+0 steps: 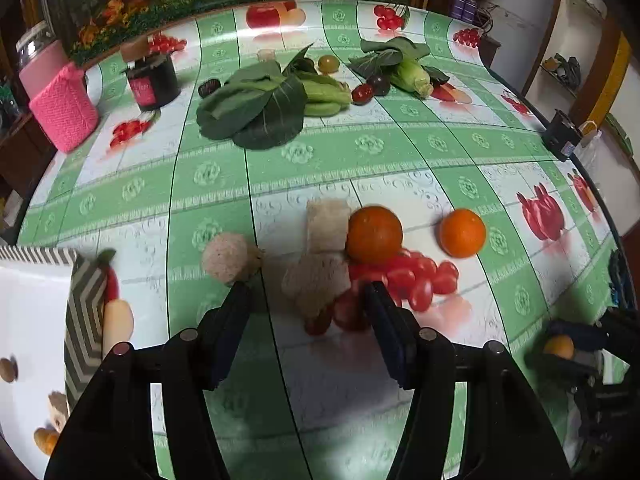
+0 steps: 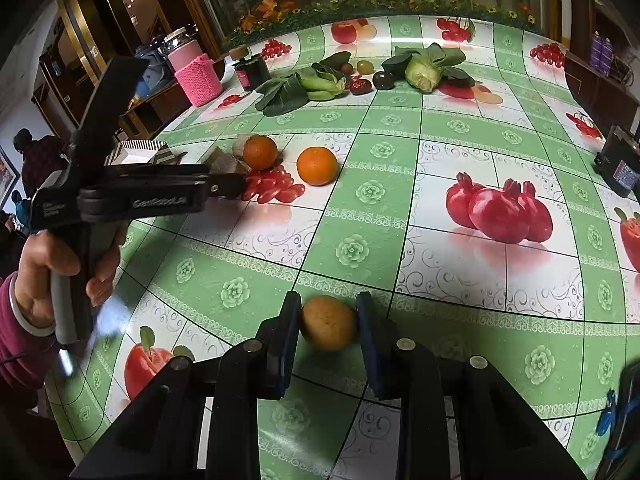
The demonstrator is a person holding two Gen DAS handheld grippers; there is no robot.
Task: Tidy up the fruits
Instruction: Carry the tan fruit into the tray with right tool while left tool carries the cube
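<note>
My left gripper [image 1: 306, 292] is open and empty, just short of some beige bread-like pieces [image 1: 316, 284]. Beyond them lie a dark orange [image 1: 374, 234], a second orange [image 1: 463, 233] and a round brown ball [image 1: 226, 258]. My right gripper [image 2: 328, 312] is shut on a small yellow-brown fruit [image 2: 329, 322], held just above the tablecloth; it also shows at the far right of the left wrist view [image 1: 559, 347]. The left gripper shows from the side in the right wrist view [image 2: 230, 186], near the two oranges [image 2: 260, 152] [image 2: 317, 166].
A white box with a chevron rim [image 1: 86, 304] stands at the left and holds small items. Leafy greens [image 1: 256, 108], dark plums [image 1: 362, 94], a black jar [image 1: 152, 78] and a pink knitted holder [image 1: 64, 108] stand at the back. A black device [image 2: 618, 166] sits at the right edge.
</note>
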